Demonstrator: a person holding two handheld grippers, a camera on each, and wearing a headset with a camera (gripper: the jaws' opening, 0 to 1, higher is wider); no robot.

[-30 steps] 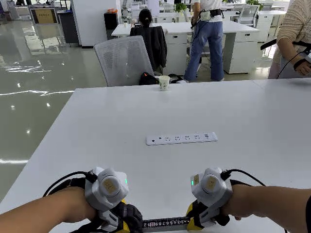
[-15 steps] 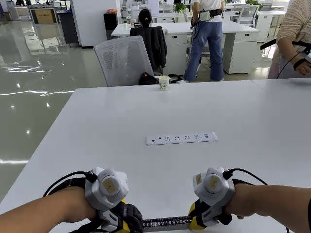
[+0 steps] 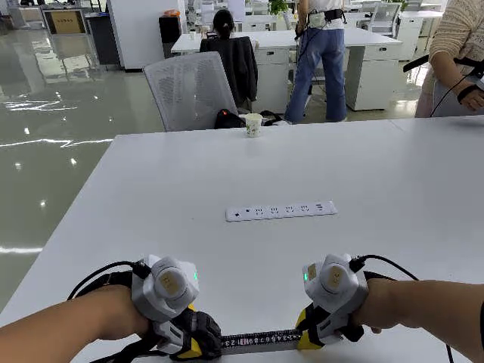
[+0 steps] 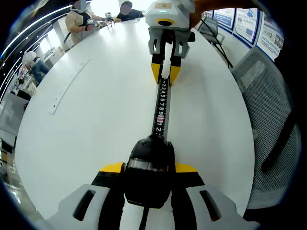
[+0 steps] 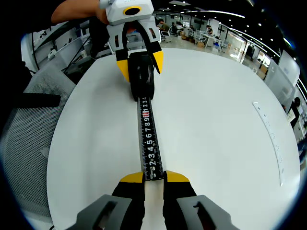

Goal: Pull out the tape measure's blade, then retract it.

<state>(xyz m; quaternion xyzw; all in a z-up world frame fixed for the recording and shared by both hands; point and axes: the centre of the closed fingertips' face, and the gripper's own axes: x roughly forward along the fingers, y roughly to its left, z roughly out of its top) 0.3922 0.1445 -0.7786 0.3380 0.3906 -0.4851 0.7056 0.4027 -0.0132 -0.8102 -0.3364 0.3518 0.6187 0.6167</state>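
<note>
More blade (image 5: 147, 139) drawn out — right claw (image 5: 154, 178) clamped on tip, left claw (image 4: 149, 168) clamped on case (image 4: 149, 155).

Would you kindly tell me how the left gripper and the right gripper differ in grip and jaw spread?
The left gripper clamps the black tape measure case; the right gripper pinches the tip of the dark numbered blade. The left gripper's jaws stand wide around the case; the right gripper's are nearly closed. Both have yellow-tipped jaws.
</note>
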